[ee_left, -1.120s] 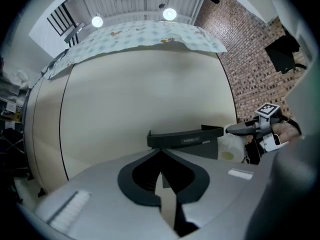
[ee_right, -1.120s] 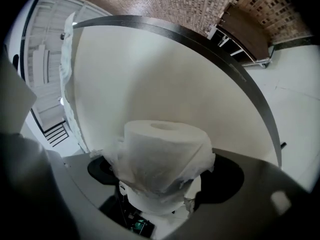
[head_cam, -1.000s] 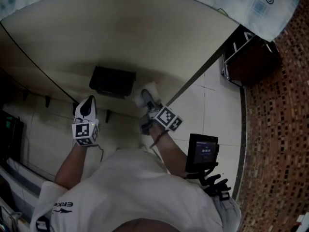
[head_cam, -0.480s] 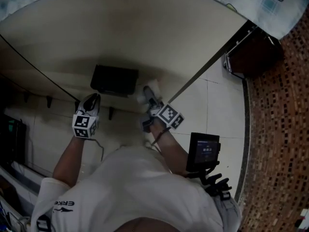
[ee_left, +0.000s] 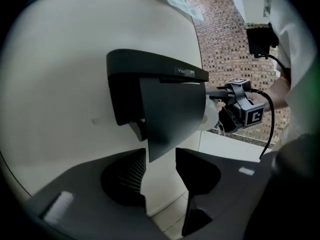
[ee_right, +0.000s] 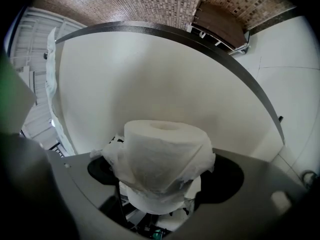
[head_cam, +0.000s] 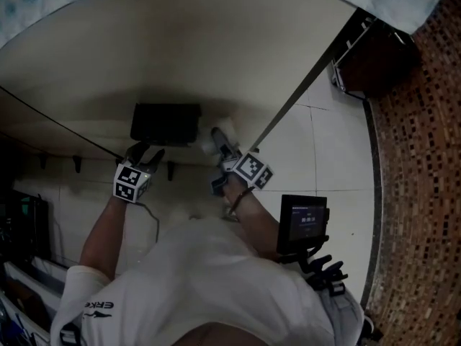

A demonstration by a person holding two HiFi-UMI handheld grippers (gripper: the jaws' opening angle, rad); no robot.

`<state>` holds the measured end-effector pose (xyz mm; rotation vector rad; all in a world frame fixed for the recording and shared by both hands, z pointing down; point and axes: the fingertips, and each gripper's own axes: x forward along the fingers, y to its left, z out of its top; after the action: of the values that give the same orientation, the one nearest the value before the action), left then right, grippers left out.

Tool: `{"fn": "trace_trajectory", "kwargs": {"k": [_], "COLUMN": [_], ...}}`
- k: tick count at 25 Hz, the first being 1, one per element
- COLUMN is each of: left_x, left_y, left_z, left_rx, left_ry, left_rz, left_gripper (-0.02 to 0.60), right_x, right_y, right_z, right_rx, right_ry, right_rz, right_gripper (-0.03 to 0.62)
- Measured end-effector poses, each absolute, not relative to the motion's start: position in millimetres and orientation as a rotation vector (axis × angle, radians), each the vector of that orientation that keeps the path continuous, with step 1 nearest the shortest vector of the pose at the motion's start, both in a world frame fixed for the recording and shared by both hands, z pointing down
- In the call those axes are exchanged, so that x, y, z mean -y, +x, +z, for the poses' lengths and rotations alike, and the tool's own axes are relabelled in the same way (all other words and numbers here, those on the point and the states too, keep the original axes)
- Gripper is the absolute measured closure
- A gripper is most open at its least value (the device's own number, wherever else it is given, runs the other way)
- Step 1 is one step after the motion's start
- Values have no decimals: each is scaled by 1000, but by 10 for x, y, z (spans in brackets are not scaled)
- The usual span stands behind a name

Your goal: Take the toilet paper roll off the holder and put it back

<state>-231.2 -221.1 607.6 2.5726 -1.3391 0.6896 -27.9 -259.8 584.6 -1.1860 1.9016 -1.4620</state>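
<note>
A black toilet paper holder [head_cam: 166, 123] hangs on the pale wall. In the left gripper view its dark cover flap [ee_left: 172, 114] hangs down, with the lower corner between my left gripper's [ee_left: 161, 156] jaws. Those jaws are opening and the pads do not press on the flap. A white toilet paper roll [ee_right: 162, 154] with a loose torn sheet sits in my right gripper [ee_right: 162, 171], which is shut on it. In the head view the roll [head_cam: 209, 144] is just right of the holder, and the left gripper [head_cam: 144, 153] is just below the holder's left part.
Small dark hooks [head_cam: 169, 170] stick out of the wall below the holder. A dark screen device [head_cam: 302, 224] hangs at the person's waist. A dark wooden rack [head_cam: 367, 63] stands by the mosaic brick wall [head_cam: 425, 193]. A thin black line [head_cam: 57, 125] runs along the wall.
My left gripper has moved up toward the holder and its jaws have spread apart. The right gripper with the roll has stayed beside the holder.
</note>
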Motion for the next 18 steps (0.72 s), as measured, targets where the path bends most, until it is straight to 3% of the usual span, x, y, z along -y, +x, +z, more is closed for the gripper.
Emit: {"fn": "trace_trajectory", "kwargs": {"k": [5,18], "left_x": [2219,1783], "left_y": [-2316,-2271], "left_z": [6069,5922], "left_rx": [1314,1155], "left_ry": [2585,2587], "left_rz": [694,772], "left_gripper": [457,457], "right_x": [2607,2582], "right_y": [-308,-444], "right_z": [5872,5832], "right_rx": [-1875,-1816], "right_ry": [-1162,-1027], "right_rz": [-1474,-1472], "right_gripper": [143,143]}}
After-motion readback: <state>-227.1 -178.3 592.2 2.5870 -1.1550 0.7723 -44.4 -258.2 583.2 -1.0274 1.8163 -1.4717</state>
